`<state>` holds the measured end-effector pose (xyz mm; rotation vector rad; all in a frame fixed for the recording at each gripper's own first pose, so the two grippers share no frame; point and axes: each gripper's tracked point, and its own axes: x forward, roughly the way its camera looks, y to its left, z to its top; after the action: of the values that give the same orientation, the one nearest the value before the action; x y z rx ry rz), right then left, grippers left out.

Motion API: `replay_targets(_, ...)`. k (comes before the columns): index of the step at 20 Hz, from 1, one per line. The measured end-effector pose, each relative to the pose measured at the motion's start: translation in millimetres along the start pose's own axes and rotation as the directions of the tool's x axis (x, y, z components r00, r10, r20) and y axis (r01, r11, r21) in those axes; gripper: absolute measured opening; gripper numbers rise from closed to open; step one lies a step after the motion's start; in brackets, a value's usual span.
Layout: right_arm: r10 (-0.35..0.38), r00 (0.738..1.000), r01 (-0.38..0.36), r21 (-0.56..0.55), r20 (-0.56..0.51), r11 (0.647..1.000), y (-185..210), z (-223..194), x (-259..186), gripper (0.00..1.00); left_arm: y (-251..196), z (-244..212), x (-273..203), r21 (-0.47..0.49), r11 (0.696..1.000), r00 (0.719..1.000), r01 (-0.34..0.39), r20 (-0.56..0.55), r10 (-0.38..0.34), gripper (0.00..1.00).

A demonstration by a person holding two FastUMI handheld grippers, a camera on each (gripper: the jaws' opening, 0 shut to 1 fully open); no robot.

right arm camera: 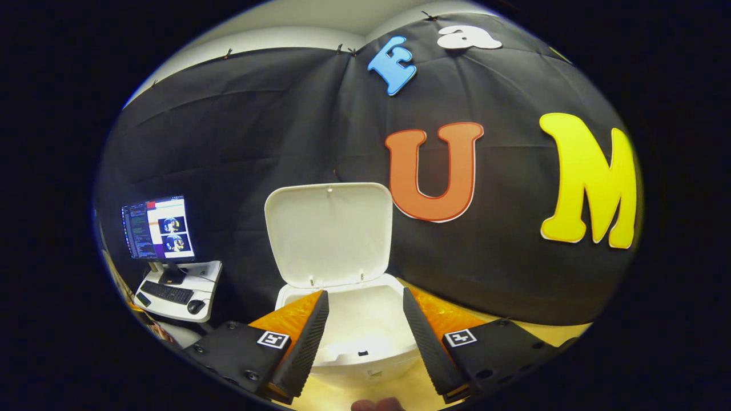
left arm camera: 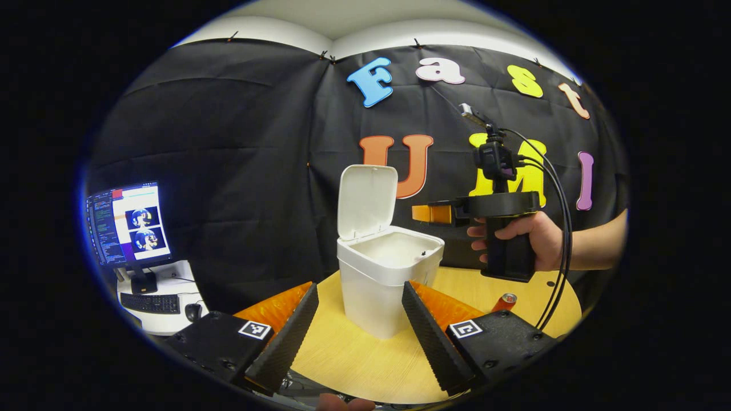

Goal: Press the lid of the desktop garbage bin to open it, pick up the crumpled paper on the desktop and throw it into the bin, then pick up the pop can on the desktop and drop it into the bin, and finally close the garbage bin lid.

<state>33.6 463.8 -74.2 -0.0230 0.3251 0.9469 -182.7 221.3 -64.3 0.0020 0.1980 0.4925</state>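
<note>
Both jaws stand apart and empty over the open bin (left arm camera: 382,268); the pop can (left arm camera: 506,301), lower right, looks light, slippery, best gripped mid-body.

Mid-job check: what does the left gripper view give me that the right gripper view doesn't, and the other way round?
Left gripper view: the whole bin standing on the table, the pop can on the table to its right, and the right gripper held by a hand, right of the bin and above its rim. Right gripper view: a close look down between its own open jaws into the bin's mouth. Both: the lid standing open, and a monitor off to the left.
</note>
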Motion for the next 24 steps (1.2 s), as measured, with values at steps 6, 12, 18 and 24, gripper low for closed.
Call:
replay_targets(6,-0.124,0.989,0.123,0.008,0.077,0.992,-50,19,-65,0.9,-36,6,12,0.022,0.995,0.995,0.093,0.021,-0.094,0.97)
replay_targets(12,-0.27,0.957,0.266,0.052,0.103,0.963,-105,12,-148,0.9,-98,3,25,0.058,0.969,0.97,0.24,0.029,-0.241,0.97)
replay_targets(18,-0.446,0.892,0.439,0.094,0.078,0.894,-170,-17,-236,0.9,-171,-6,26,0.093,0.909,0.912,0.406,0.015,-0.409,0.97)
replay_targets(24,-0.594,0.804,0.587,0.116,0.033,0.801,-217,-58,-320,0.9,-223,-36,29,0.089,0.85,0.854,0.519,-0.005,-0.52,0.97)
